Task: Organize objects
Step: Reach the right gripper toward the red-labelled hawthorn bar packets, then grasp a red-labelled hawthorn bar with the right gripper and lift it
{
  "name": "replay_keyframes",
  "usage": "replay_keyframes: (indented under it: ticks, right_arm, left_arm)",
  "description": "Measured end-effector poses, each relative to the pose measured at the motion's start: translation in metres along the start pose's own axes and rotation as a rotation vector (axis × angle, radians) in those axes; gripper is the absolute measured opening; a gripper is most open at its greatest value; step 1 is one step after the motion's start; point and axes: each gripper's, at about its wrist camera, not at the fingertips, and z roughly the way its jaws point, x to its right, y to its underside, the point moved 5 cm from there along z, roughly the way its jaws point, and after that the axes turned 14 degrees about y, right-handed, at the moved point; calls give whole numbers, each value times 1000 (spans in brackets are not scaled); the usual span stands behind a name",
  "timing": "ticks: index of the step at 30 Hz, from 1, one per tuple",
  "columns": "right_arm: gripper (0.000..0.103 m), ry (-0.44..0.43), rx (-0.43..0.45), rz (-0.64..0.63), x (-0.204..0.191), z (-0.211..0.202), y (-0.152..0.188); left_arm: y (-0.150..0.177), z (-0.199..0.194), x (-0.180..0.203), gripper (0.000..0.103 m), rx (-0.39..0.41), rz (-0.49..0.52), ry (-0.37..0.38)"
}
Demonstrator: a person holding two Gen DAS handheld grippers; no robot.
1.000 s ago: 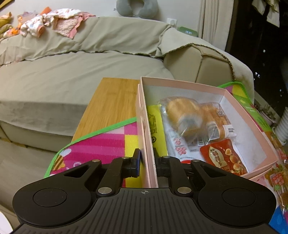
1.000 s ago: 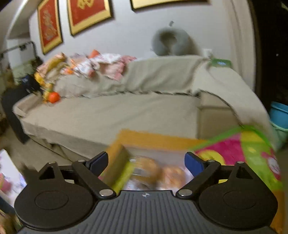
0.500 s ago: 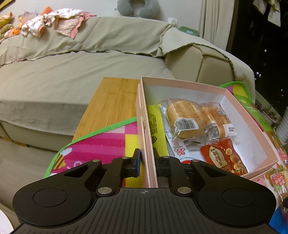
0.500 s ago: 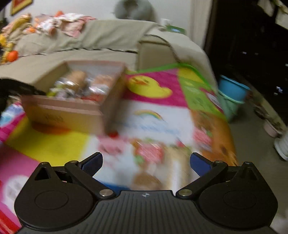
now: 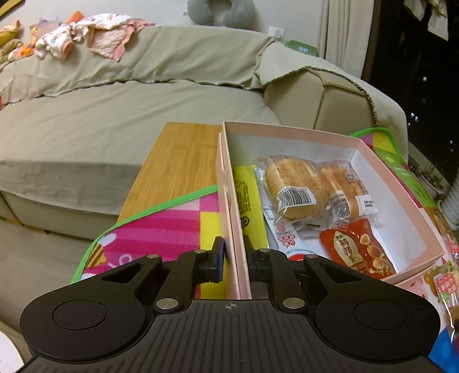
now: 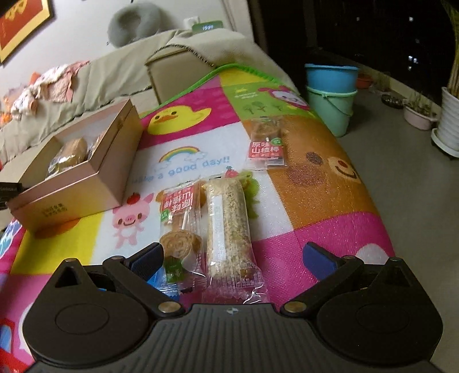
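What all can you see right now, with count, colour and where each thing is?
pink box: one, open, on the play mat, its left wall clamped
bread packets: two, golden, clear wrap, inside the box
red snack pouch: one, near corner of the box
yellow packet: one, along the box's left wall
hawthorn lollipop packets: two, red label, on the mat right of the box; second farther off
grain bar: one, beige, clear wrap, beside the near lollipop
play mat: one, multicoloured
buckets: two, blue over green, on the floor
sofa: one, beige
neck pillow: one, grey
left gripper: shut on the box wall
right gripper: open over the near packets
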Motion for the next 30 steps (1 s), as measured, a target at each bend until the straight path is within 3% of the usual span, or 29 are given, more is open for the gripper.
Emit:
replay_keyframes:
  ticks: [11, 14, 18, 20, 24, 30]
  right_arm:
    - [103, -3, -56, -98, -6, 2, -11]
    - [103, 13, 6, -90, -10, -10, -17]
    - [101, 73, 146, -254, -40, -33, -14]
    - [87, 63, 201, -339, -59, -44, -10]
    - [80, -75, 127, -324, -79, -41, -7]
    - [80, -4, 57, -300, -75, -14, -5]
  left_arm:
    - [0, 0, 0, 14, 0, -1, -1]
    - [0, 0, 0, 14, 0, -1, 0]
    - [0, 0, 0, 14, 0, -1, 0]
    - [0, -1, 0, 14, 0, -1, 0]
    - [0, -1, 0, 14, -1, -1, 1]
    - [1, -1, 1, 15, -2, -1, 2]
